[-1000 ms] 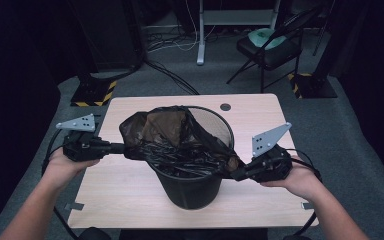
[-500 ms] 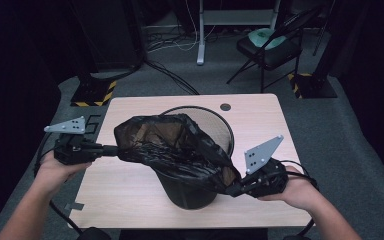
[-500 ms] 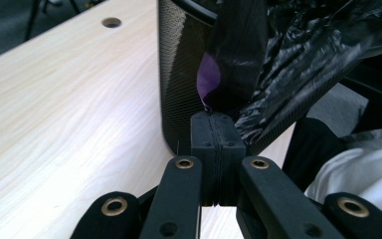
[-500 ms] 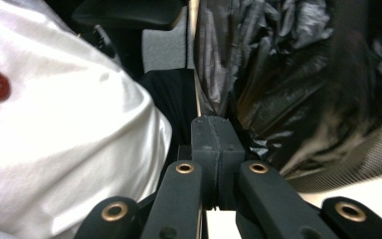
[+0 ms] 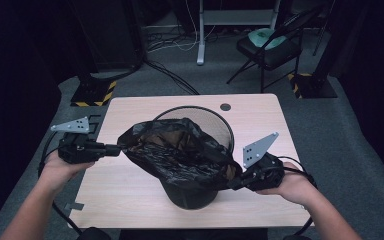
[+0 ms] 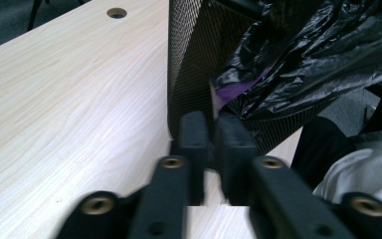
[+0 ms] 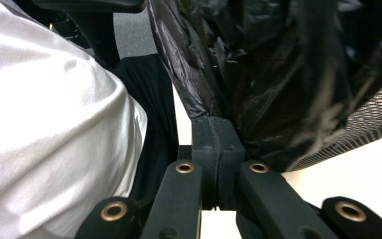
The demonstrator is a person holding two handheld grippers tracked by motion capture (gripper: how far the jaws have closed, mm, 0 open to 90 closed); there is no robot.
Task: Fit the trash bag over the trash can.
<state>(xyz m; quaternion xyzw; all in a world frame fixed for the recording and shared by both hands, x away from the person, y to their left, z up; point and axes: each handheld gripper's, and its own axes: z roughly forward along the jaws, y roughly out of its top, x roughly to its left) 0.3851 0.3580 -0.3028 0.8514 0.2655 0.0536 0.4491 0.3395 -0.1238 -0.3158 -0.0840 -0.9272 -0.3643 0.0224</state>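
Two clamped holds, my left gripper (image 5: 114, 148) and right gripper (image 5: 234, 184) each pinching the crumpled black plastic bag (image 5: 180, 150), stretched over the black mesh wastebasket (image 5: 192, 192) on the pale wooden counter (image 5: 130, 185).

bin bag (image 5: 180, 155): glossy crinkled plastic | bin (image 5: 219, 125): black metal mesh | table (image 5: 125, 185): matt pale wood

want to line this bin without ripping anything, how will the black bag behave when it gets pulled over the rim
The black bag looks thin and floppy: it sags and crumples between the left gripper and right gripper. It seems very light, hanging from two pinched edges. Its glossy film may slip or snag on the mesh bin, so tearing is possible.
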